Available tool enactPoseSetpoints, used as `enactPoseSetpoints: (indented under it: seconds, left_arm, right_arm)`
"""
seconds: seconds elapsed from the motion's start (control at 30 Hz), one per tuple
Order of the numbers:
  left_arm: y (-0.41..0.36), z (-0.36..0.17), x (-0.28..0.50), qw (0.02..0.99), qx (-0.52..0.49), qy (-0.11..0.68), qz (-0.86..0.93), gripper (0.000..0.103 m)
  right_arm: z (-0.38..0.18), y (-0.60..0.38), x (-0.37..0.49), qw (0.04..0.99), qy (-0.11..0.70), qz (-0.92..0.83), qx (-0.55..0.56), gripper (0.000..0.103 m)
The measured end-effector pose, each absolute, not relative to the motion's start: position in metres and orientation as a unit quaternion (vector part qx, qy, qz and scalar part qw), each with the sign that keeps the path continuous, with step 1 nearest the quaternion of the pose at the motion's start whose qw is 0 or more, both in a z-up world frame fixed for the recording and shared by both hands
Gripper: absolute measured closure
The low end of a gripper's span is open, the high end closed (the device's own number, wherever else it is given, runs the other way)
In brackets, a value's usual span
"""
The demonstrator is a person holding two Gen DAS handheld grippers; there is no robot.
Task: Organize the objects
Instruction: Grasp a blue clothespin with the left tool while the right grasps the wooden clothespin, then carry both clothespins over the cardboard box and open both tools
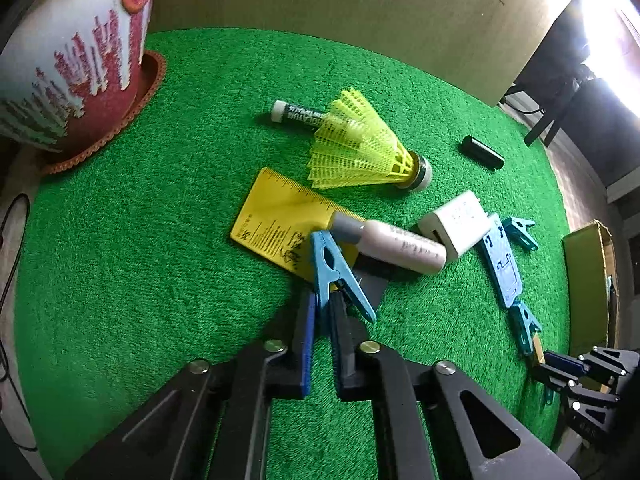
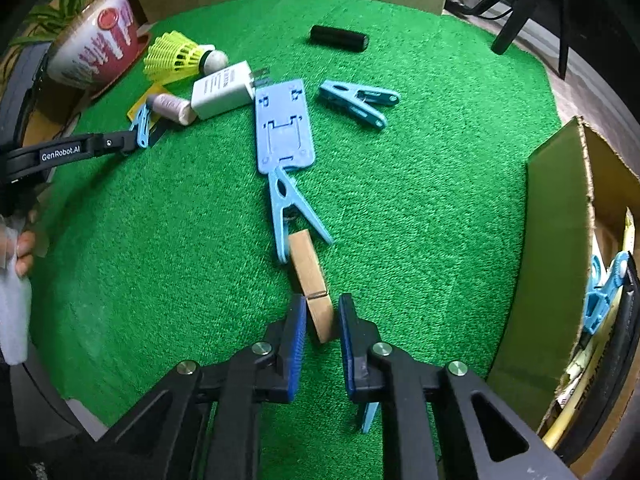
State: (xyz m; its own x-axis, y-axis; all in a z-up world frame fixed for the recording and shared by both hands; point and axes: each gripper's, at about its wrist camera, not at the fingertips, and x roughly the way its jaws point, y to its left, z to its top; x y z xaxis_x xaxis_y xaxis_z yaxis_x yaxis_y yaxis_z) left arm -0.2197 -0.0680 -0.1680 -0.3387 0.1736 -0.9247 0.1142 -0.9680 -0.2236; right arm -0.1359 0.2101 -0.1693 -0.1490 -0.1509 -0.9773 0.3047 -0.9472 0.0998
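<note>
Left claw (image 1: pixel 322 304): closed on one leg of the blue clothespin (image 1: pixel 334 268), beside the yellow ruler (image 1: pixel 276 216).
Right claw (image 2: pixel 323 312): clamped on the wooden clothespin (image 2: pixel 312 280), just below the blue plate (image 2: pixel 284 128).
Cardboard box (image 2: pixel 560 240): right of the plate.

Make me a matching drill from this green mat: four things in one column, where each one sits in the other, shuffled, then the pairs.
Things
1. wooden clothespin
2. yellow shuttlecock
3. black cylinder
4. white charger

Places
A. alone on the mat's far side
B. between the right gripper pads
C. lying across a dark marker
D. touching the blue plate's far end

Pairs: 1-B, 2-C, 3-A, 4-D
</note>
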Motion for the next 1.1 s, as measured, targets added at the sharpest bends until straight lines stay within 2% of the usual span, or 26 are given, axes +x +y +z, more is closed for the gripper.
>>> enactPoseSetpoints:
  seconds: [0.23,0.6,1.1]
  left_arm:
    - [-0.076,-0.168,-0.205,0.026,-0.568,-0.132,0.812,0.099]
    - [-0.061,-0.138,-0.178,0.061,-0.545,-0.134,0.826,0.099]
    - [0.095,-0.098,-0.193,0.197,-0.523,-0.089,0.825,0.099]
  right_arm:
    - [-0.166,0.219,-0.124,0.163,0.036,-0.759,0.630,0.092]
    - [-0.135,0.256,-0.096,0.174,-0.058,-0.780,0.599,0.092]
    - [-0.093,0.331,-0.070,0.114,-0.120,-0.822,0.545,0.092]
